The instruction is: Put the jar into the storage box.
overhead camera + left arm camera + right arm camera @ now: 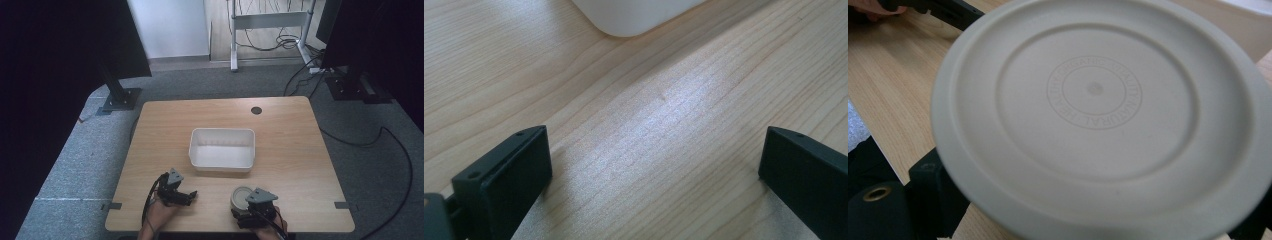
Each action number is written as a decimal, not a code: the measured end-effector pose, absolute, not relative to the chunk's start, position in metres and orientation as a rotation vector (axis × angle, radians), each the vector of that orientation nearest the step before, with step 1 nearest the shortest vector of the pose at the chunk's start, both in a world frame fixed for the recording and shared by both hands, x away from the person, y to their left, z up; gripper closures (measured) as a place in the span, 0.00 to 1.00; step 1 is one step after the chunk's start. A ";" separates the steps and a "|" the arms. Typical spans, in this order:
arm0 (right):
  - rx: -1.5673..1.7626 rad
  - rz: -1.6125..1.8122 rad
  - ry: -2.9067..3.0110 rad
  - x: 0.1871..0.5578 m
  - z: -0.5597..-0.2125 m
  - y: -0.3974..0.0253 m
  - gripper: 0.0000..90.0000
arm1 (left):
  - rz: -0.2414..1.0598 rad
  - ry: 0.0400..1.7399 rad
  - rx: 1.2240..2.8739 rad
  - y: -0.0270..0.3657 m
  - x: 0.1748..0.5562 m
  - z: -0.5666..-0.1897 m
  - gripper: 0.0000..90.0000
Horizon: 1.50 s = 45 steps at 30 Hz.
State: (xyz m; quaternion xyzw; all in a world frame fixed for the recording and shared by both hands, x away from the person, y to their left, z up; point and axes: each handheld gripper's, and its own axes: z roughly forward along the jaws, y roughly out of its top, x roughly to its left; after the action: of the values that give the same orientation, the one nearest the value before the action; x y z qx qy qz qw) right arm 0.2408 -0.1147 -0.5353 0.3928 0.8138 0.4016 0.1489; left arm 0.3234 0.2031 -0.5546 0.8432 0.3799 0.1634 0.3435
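- Round cream-white plastic lid (pixel 1098 115), stamped with a small ring of raised lettering around its centre, sat between the jaws of the right tongs (pixel 243 204) near the front edge of the pale wooden tabletop (pixel 290 150).
- From the high view the lid (pixel 242 196) lay in front of the white rectangular plastic tub (pixel 222 149), a little toward the tub's right front corner and apart from it.
- The right tongs were clenched on the lid: in the right gripper view a black jaw showed at the lid's lower left rim and another at its lower right edge, and the lid's flat face was turned toward the camera.
- The person's right hand (pixel 267 231) held those tongs at the tabletop's front edge, in front of the tub.
- The left tongs (pixel 192 196) lay in front of the tub's left front corner, well short of it, with the person's left hand (pixel 159 212) behind them.
- The left tongs were released: in the left gripper view the two black jaws stood wide apart over bare wood, with nothing between them.
- In that same view a rounded corner of the tub (pixel 634 15) showed ahead of the jaws, beyond a stretch of wood grain.
- The tub stood near the middle of the tabletop, its opening upward, and a small dark round hole (pixel 256 110) lay in the tabletop behind it, toward the far edge.
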 end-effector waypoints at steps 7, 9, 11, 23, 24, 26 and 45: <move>1.130 1.132 2.296 0.242 -0.530 -0.114 0.10 | 0.424 0.988 2.191 0.203 0.323 -0.555 0.00; 1.119 1.119 2.291 0.243 -0.527 -0.113 0.10 | 0.424 0.987 2.191 0.203 0.323 -0.555 0.00; 1.112 1.105 2.287 0.245 -0.525 -0.113 0.10 | 0.424 0.988 2.191 0.203 0.323 -0.555 0.00; 1.122 1.081 2.275 0.254 -0.521 -0.110 0.10 | 0.425 0.988 2.193 0.203 0.323 -0.554 0.00; 1.125 1.082 2.273 0.255 -0.521 -0.110 0.10 | 0.425 0.987 2.191 0.203 0.323 -0.555 0.00; 1.129 1.080 2.271 0.255 -0.521 -0.110 0.10 | 0.424 0.987 2.191 0.203 0.323 -0.555 0.00; 1.145 1.085 2.258 0.272 -0.513 -0.105 0.10 | 0.424 0.986 2.194 0.203 0.324 -0.554 0.00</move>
State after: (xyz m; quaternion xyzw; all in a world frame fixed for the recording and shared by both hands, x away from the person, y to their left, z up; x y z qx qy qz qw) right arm 0.2719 -0.1050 -0.5134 0.4079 0.8045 0.3866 0.1923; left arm 0.3236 0.2031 -0.5545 0.8439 0.3794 0.1632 0.3424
